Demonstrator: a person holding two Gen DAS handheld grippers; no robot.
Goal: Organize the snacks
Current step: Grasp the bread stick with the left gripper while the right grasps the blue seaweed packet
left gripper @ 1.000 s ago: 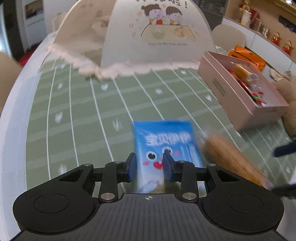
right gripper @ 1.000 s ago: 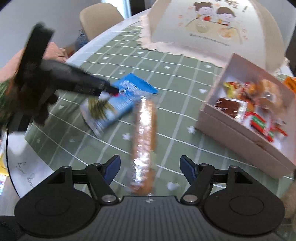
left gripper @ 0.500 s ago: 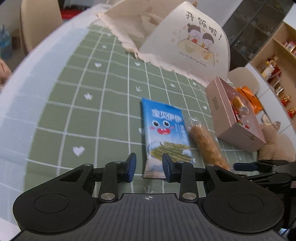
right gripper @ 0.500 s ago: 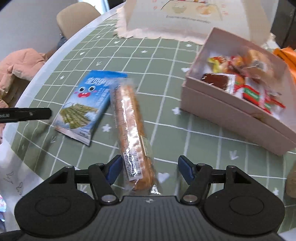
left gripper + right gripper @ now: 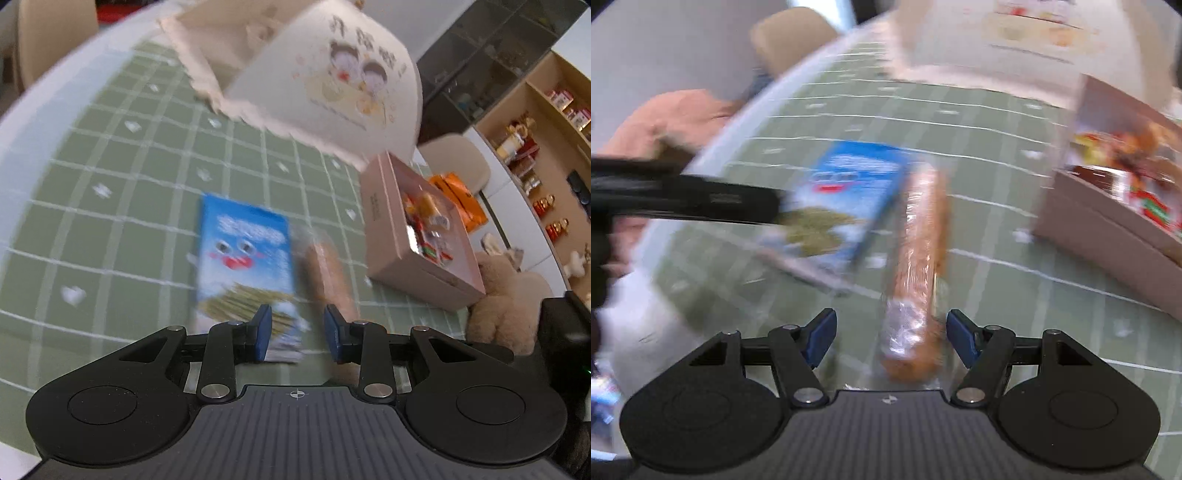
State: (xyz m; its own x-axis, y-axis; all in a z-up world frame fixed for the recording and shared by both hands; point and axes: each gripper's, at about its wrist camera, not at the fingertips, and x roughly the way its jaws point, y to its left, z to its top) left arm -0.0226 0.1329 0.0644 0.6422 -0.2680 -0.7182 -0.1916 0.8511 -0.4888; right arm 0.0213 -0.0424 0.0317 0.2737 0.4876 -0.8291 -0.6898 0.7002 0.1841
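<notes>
Wrapped biscuit stick (image 5: 919,266) lies lengthwise straight ahead, its near end between my right fingers (image 5: 823,334), which stand apart, unclamped; left fingers (image 5: 263,330) also apart, at blue packet (image 5: 245,266).

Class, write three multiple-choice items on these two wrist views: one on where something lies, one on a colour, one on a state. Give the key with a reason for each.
1. Where does the long wrapped biscuit roll lie?
A. inside the pink box
B. on the green cloth, between the blue packet and the pink box
C. under the dome cover

2. What colour is the packet with the cartoon face?
A. blue
B. orange
C. pink

3. How is the pink box?
A. shut with a lid
B. open and bare
C. open, with snacks inside

Key:
1 B, the roll rests on the green cloth beside the packet, apart from the box.
2 A, its wrapper is blue in both views.
3 C, wrapped snacks show in the lidless box.
</notes>
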